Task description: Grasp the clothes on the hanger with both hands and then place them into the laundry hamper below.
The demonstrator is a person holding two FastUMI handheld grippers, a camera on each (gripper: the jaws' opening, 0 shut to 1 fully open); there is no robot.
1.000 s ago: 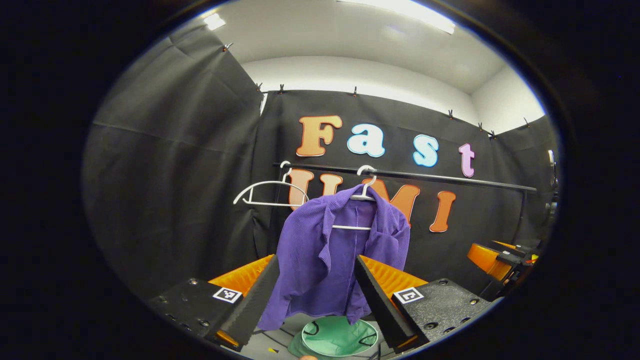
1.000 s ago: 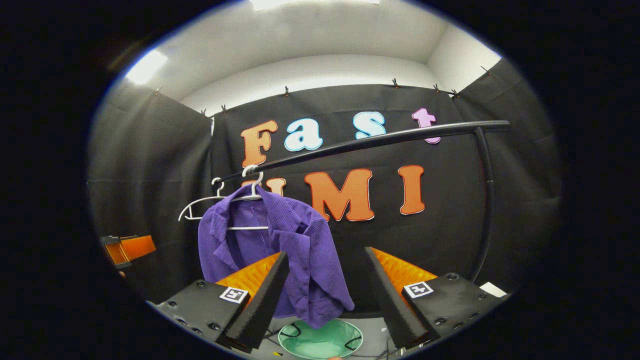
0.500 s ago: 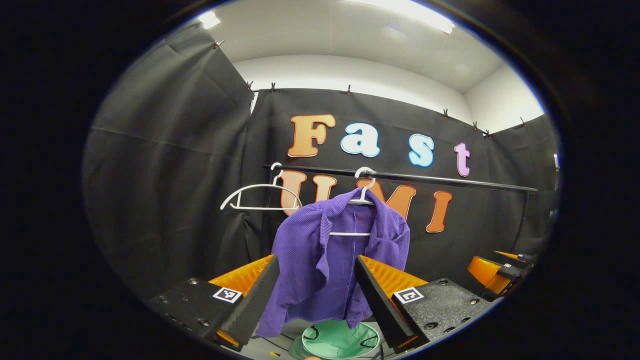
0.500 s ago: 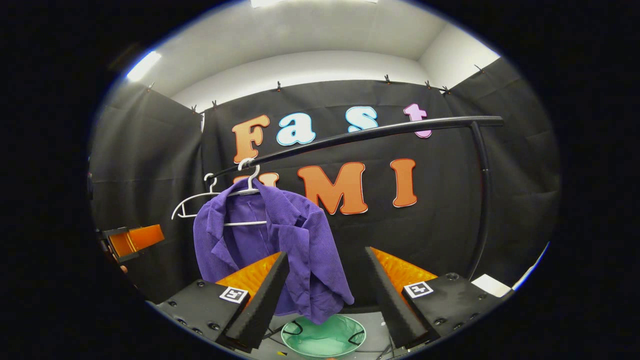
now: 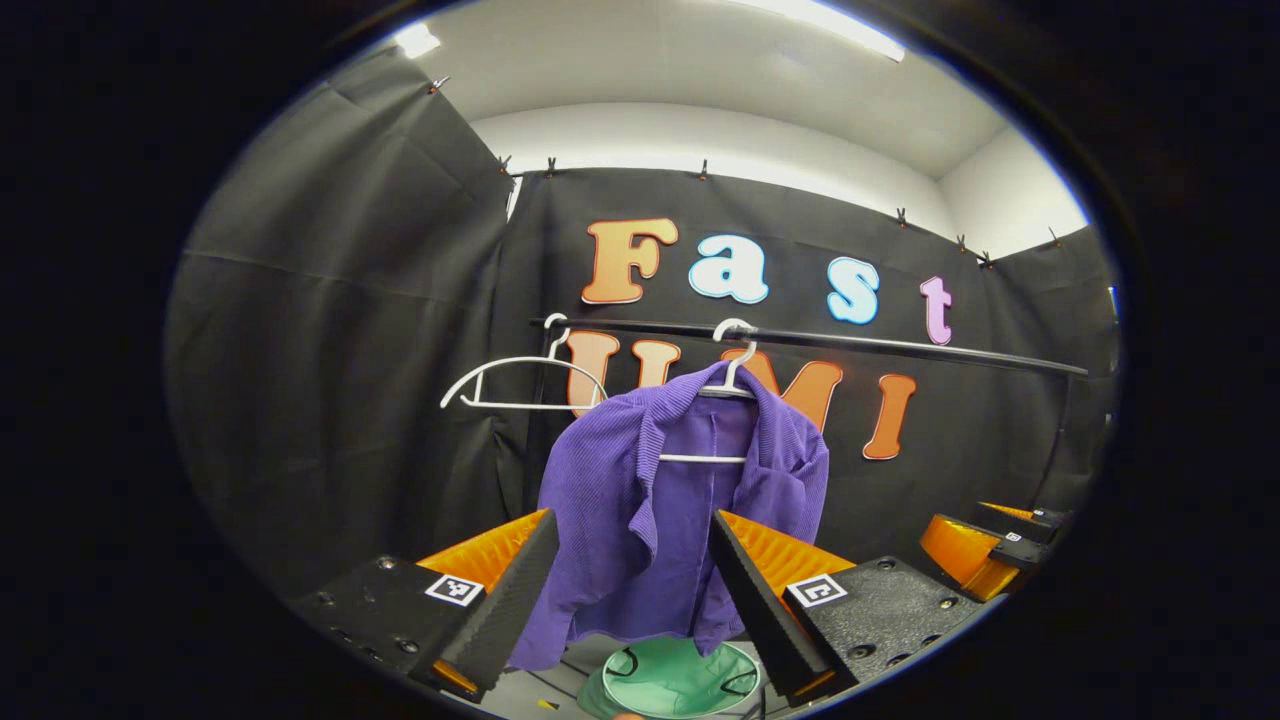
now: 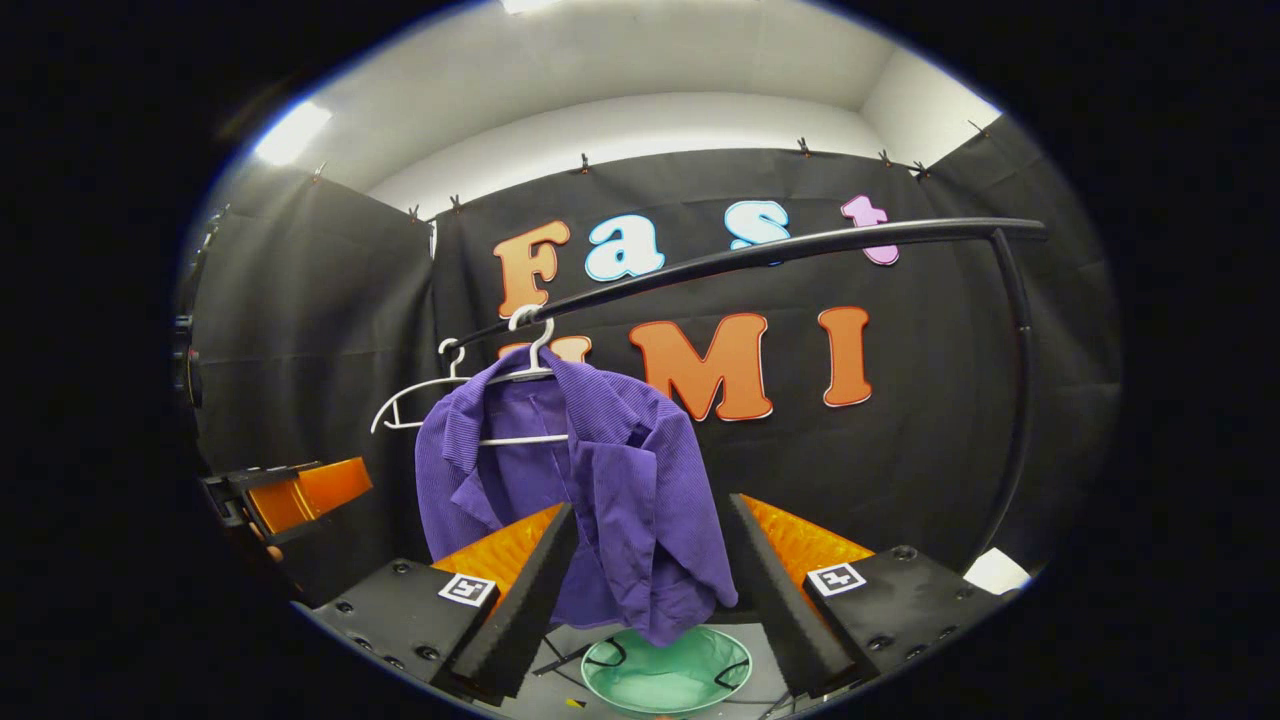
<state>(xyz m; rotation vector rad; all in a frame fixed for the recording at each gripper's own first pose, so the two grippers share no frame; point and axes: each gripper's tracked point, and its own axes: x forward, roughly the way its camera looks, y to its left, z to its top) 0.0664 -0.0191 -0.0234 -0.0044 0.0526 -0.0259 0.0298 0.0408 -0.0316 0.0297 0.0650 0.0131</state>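
Black rail [image 6: 760,258] crosses upper frame; purple shirt [image 5: 660,520] hangs mid-frame on white hanger [image 5: 728,372], green hamper [image 5: 682,680] bottom centre below it. Empty hanger [image 5: 520,380] at left. Left claw [image 5: 625,580] and right claw [image 6: 650,580] both spread apart, holding nothing.

hamper [image 5: 680,680] rim cut off below; shirt [image 6: 600,480] hides hanger's [image 6: 520,400] shoulders.
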